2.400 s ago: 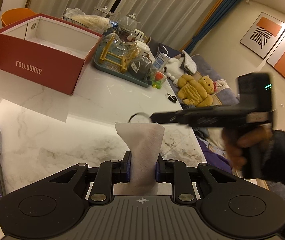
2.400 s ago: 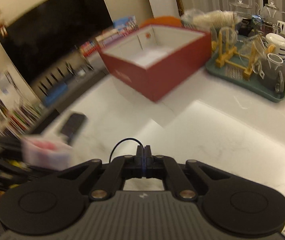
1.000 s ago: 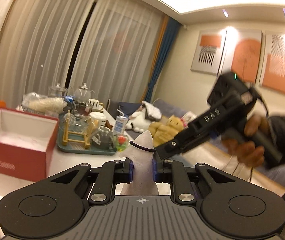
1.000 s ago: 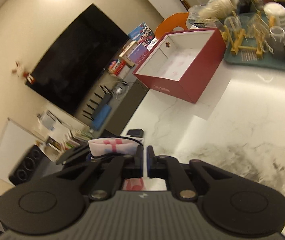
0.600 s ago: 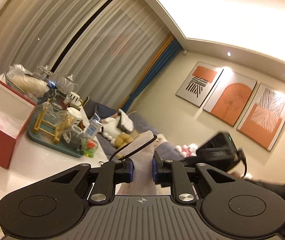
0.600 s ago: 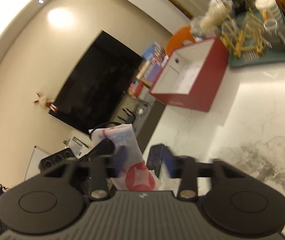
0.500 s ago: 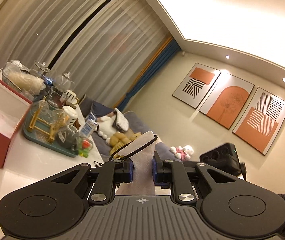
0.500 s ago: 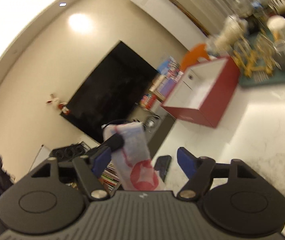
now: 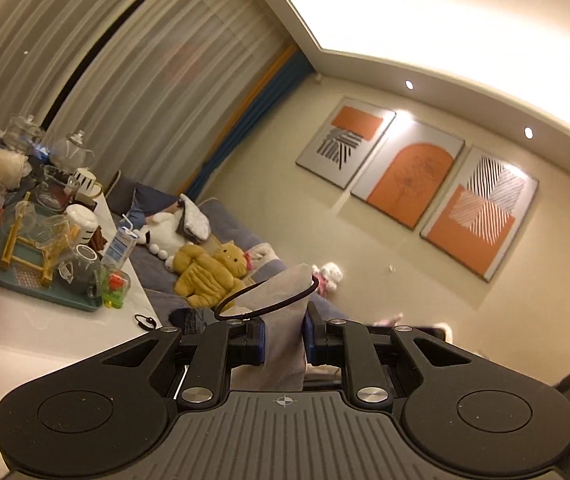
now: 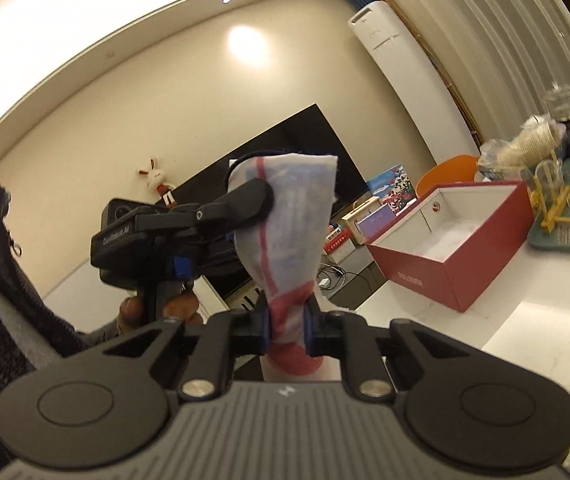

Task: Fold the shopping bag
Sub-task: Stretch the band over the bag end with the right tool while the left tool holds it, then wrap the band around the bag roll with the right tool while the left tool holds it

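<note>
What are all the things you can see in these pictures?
shopping bag: one, white with red print and a black cord loop, bunched, held up between both tools
box: one, red, open, on the white table
tray: one, teal, holding glassware, on the table
juice carton: one, blue-white, beside the tray
plush toys: several, yellow and white, on the sofa
pictures: three, orange-white, on the wall
TV: one, black, wall
left tool: black, shut on the bag
right tool: black, shut on the bag
hand: one, gripping the left tool's handle
</note>
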